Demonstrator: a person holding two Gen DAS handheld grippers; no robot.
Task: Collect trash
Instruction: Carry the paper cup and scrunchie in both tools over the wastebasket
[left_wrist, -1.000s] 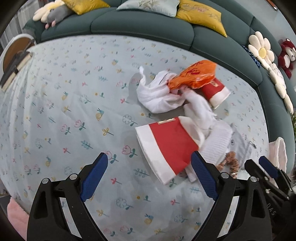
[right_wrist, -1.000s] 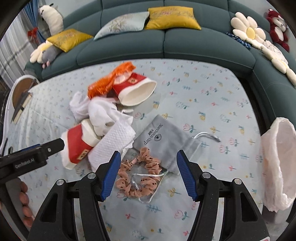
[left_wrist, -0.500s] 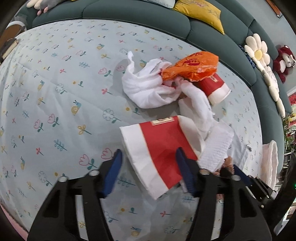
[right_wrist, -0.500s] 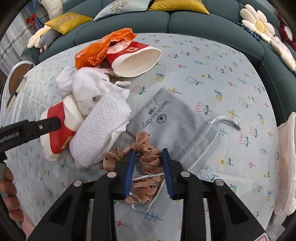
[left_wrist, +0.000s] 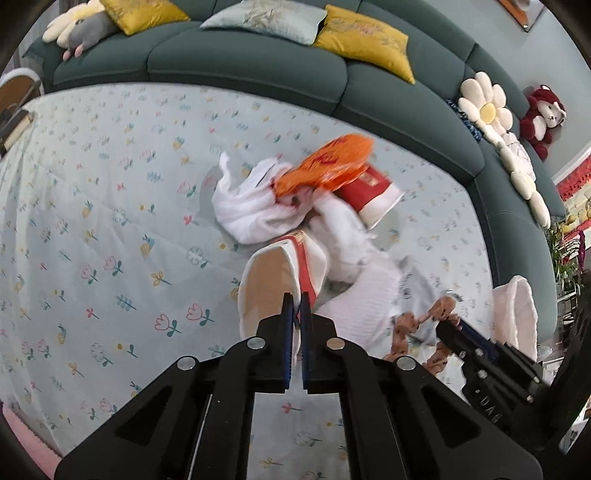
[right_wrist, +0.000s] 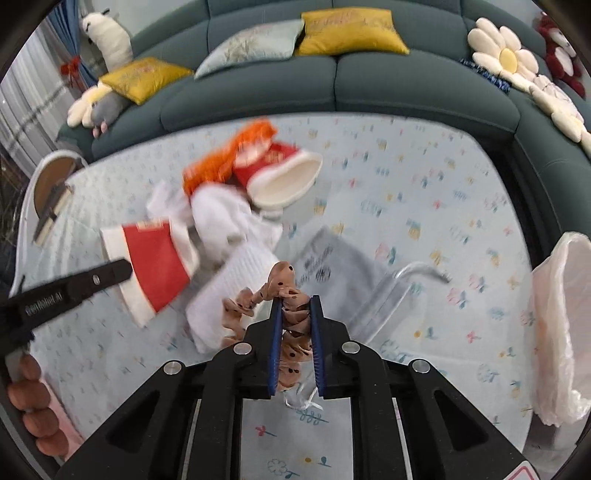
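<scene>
Both pairs of jaws, wide apart a second ago, have closed: the left gripper (left_wrist: 294, 310) is clamped on the rim of the flattened red paper cup (left_wrist: 275, 284) at frame centre, while the right gripper (right_wrist: 294, 314) is closing on the brown scrunchie (right_wrist: 286, 295) just below centre. To do this step well, each should lift slowly, so the thin rim does not slip out and the silver cord (right_wrist: 301, 400) hanging below the scrunchie does not snag, then carry toward the white bag (right_wrist: 557, 325) at the right edge.

Matt paper cup (left_wrist: 275, 284), crinkly glossy orange plastic wrapper (left_wrist: 325, 166), printed cloth cover (left_wrist: 92, 221).
</scene>
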